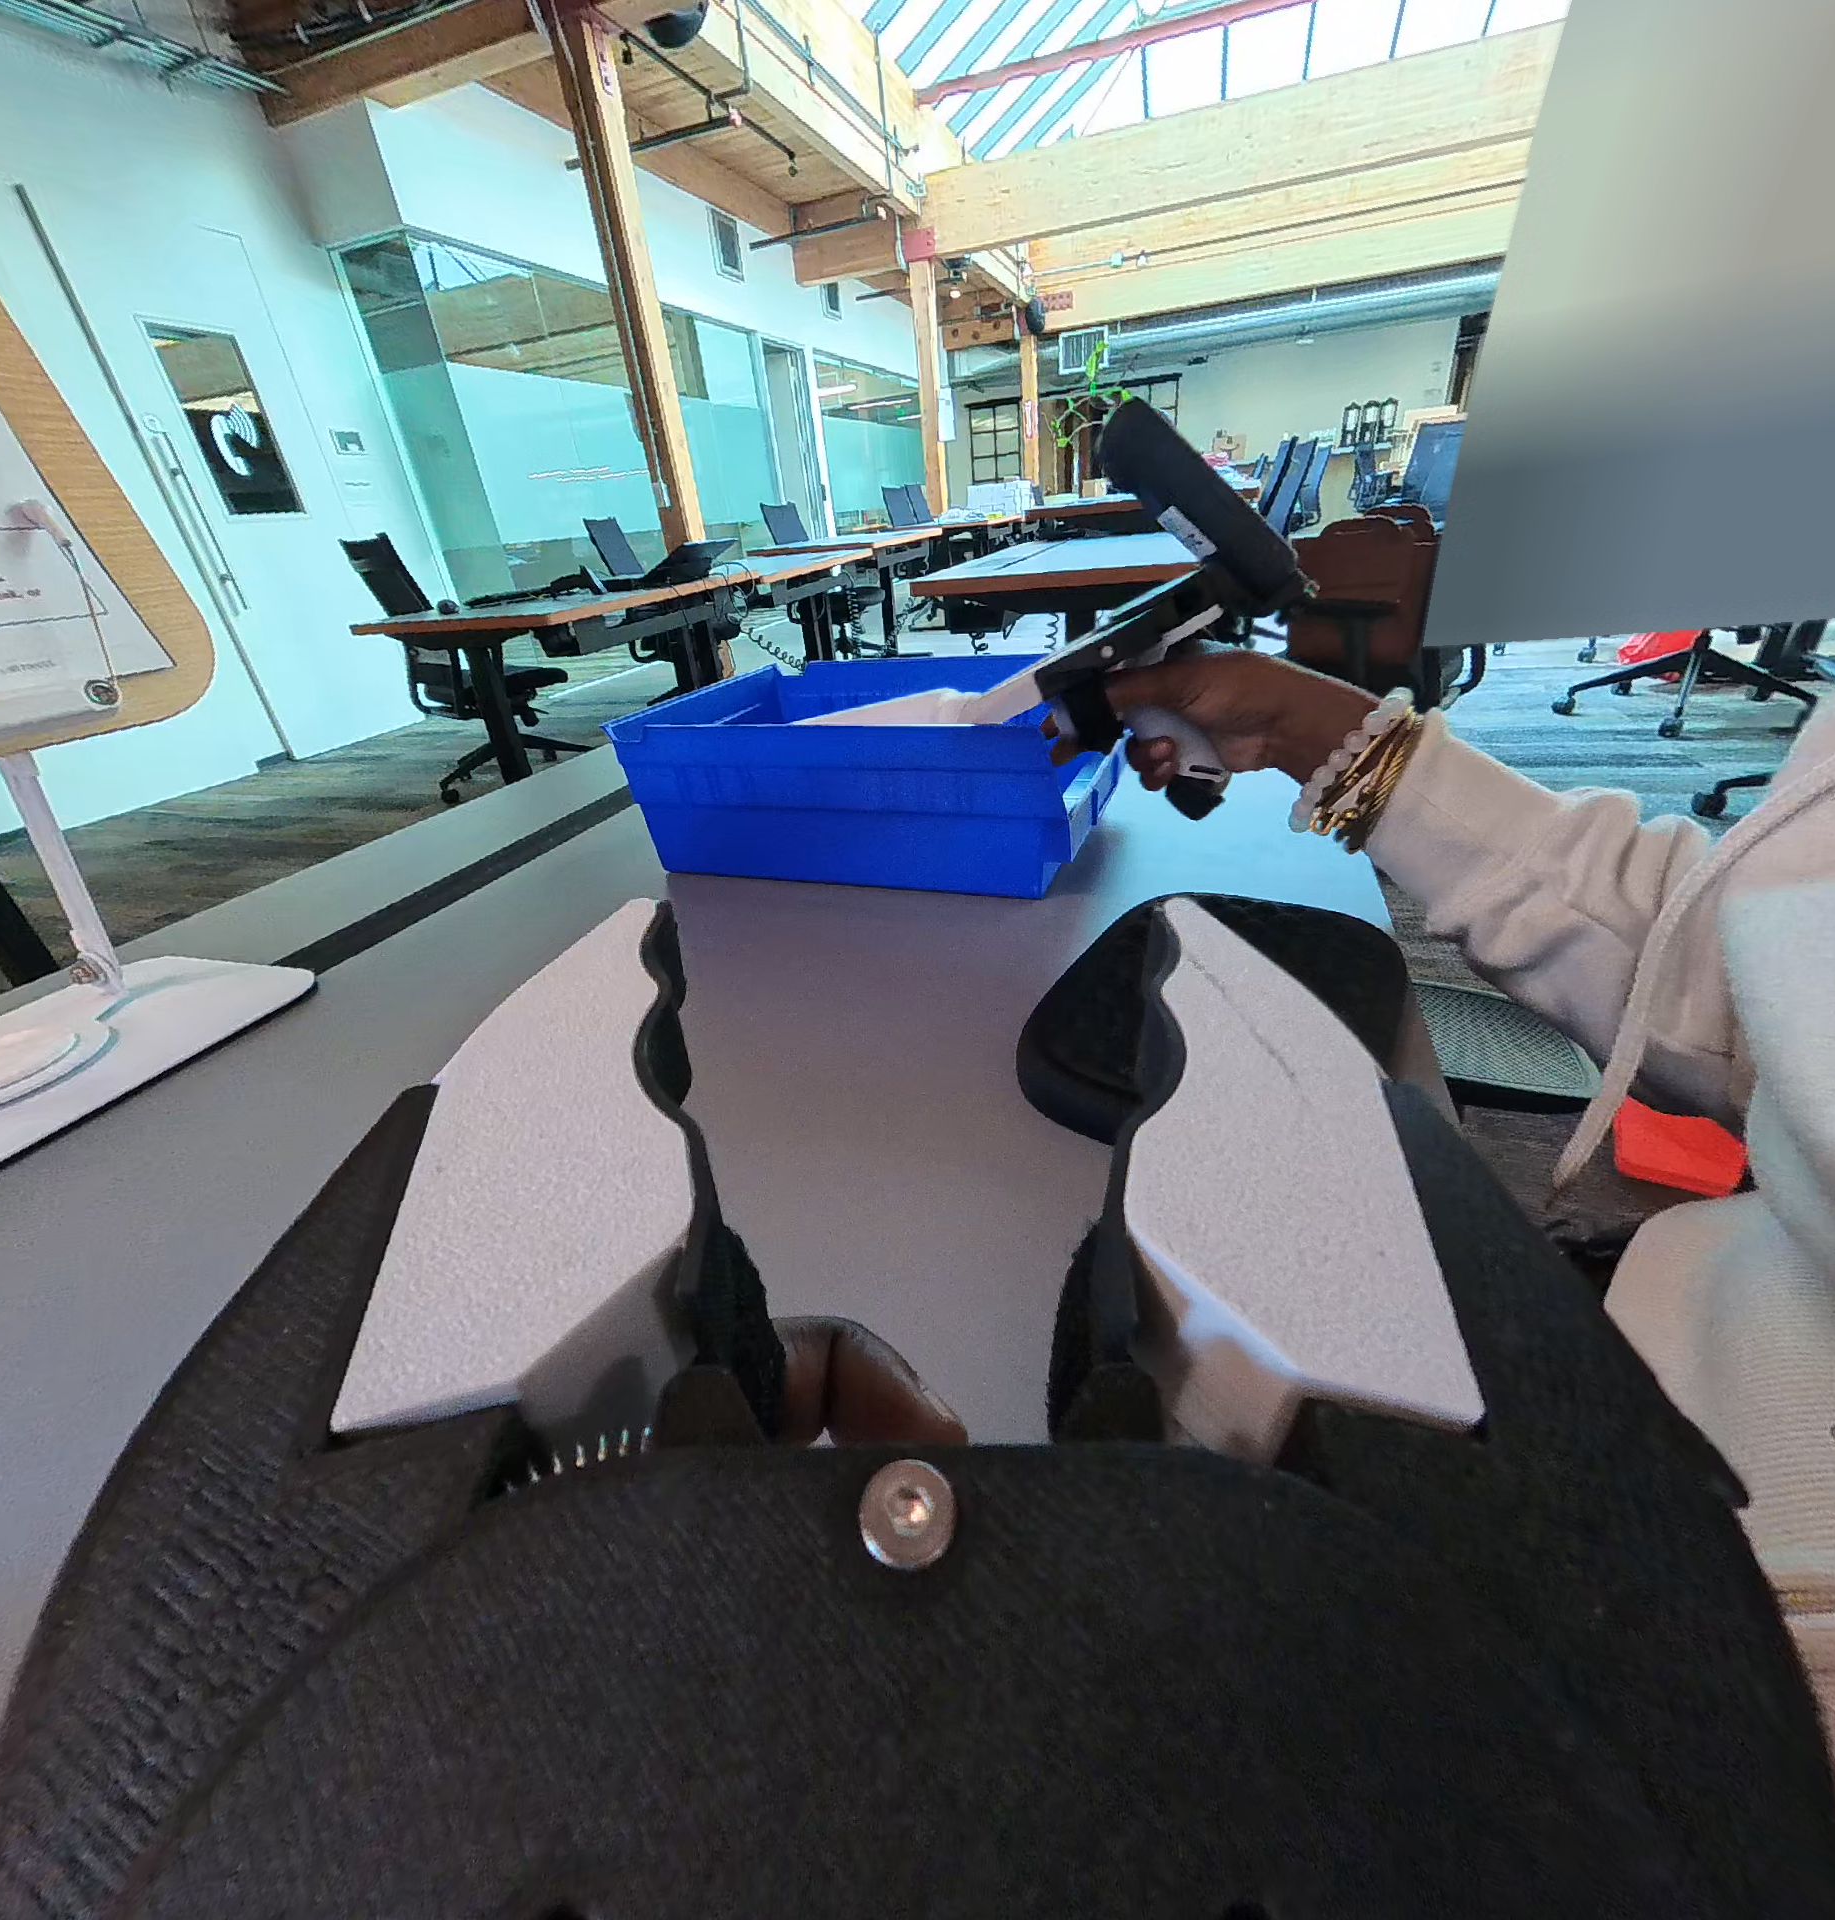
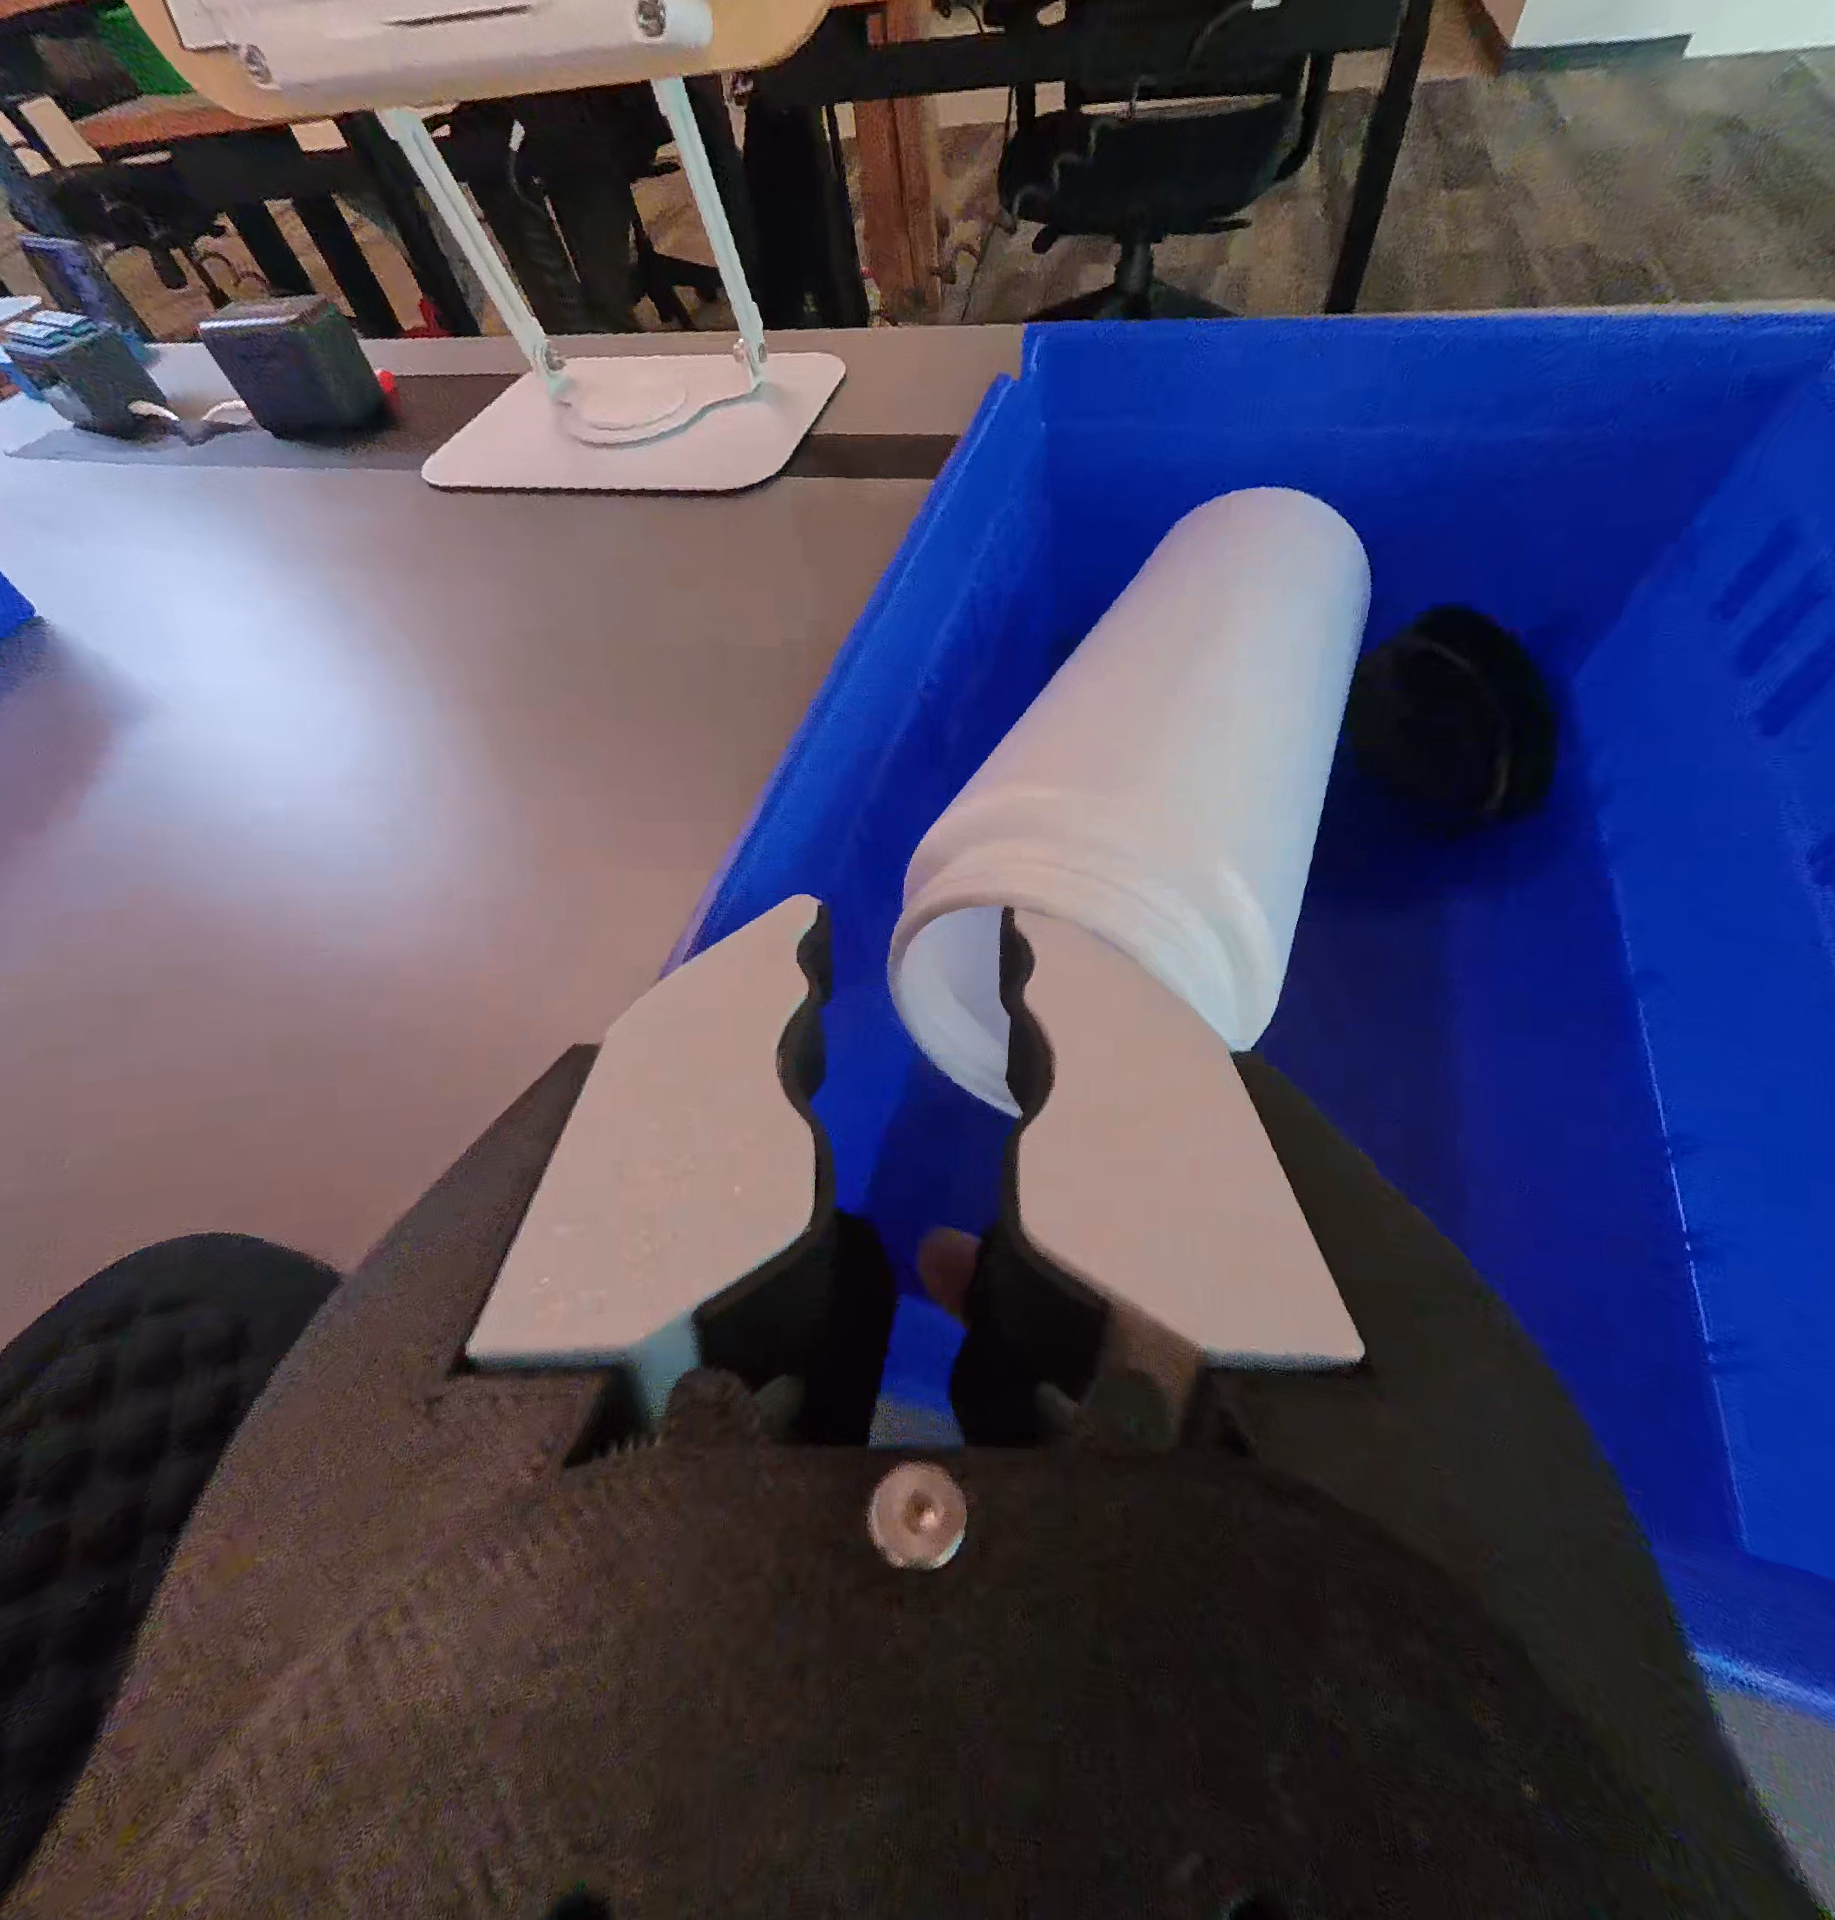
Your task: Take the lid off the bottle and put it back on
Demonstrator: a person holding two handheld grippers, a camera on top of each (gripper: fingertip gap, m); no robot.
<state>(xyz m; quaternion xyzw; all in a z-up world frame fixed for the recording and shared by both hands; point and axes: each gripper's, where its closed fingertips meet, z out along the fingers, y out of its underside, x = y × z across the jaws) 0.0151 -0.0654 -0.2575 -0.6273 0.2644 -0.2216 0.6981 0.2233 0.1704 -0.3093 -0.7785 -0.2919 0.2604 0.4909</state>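
A white bottle (image 2: 1152, 748) lies on its side in a blue bin (image 2: 1723, 935), with its open threaded mouth toward my right gripper. The black lid (image 2: 1453, 717) lies off the bottle on the bin floor, beyond it to the right. My right gripper (image 2: 911, 920) is open, with the near rim of the bottle's mouth between its fingertips. My left gripper (image 1: 908, 914) is open and empty over the grey table, short of the bin (image 1: 851, 810). The left wrist view shows the right gripper (image 1: 996, 704) reaching into the bin.
A white stand (image 1: 113, 997) holding a board sits at the table's left, also in the right wrist view (image 2: 632, 416). Small dark devices (image 2: 289, 364) stand at the far left. A black mesh chair (image 1: 1308, 966) and a person's sleeve (image 1: 1515, 862) are at the right. Tip to tip, the grippers are about 35 cm apart. My left tips are about 50 cm from the black lid (image 2: 1453, 717), my right tips only 20 cm.
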